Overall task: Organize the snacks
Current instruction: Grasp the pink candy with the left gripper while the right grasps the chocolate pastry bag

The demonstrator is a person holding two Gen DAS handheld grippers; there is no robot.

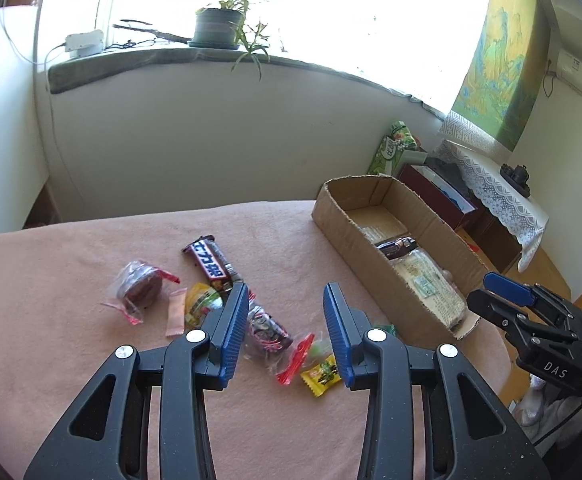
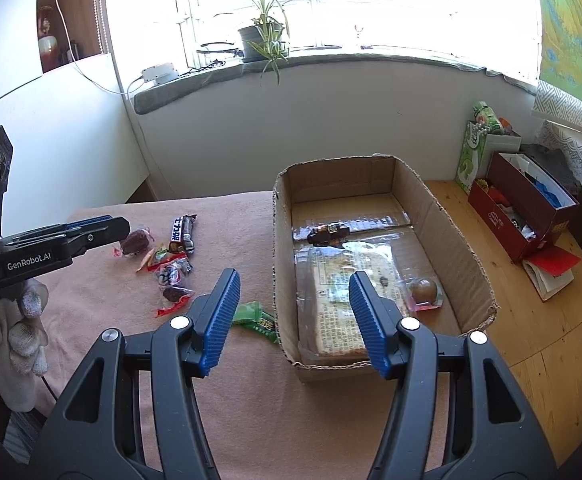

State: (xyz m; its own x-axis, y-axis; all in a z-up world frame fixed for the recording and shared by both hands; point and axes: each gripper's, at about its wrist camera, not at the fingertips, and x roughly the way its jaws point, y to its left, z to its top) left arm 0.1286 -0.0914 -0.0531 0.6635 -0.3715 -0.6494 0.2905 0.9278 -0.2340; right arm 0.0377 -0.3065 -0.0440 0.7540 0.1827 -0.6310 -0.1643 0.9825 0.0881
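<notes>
Several wrapped snacks lie on the pink tablecloth [image 1: 51,280]: a chocolate bar [image 1: 211,264], a round dark cake in clear wrap [image 1: 139,290], a yellow candy [image 1: 321,376] and a red-wrapped sweet [image 1: 295,360]. My left gripper [image 1: 287,312] hovers just above them, open, with nothing between its pads. A cardboard box [image 2: 443,216] stands at the table's right end and holds a flat cracker pack [image 2: 339,316], a small dark bar [image 2: 327,234] and a round brown snack [image 2: 423,290]. My right gripper [image 2: 295,314] is open and empty over the box's near left wall. A green candy [image 2: 257,320] lies beside that wall.
A gloved hand [image 2: 23,320] holds the left gripper at the left of the right wrist view. Right of the table, on the wooden floor, stand a red box [image 2: 523,216] and a green carton [image 2: 471,156]. A potted plant [image 2: 263,40] sits on the windowsill behind.
</notes>
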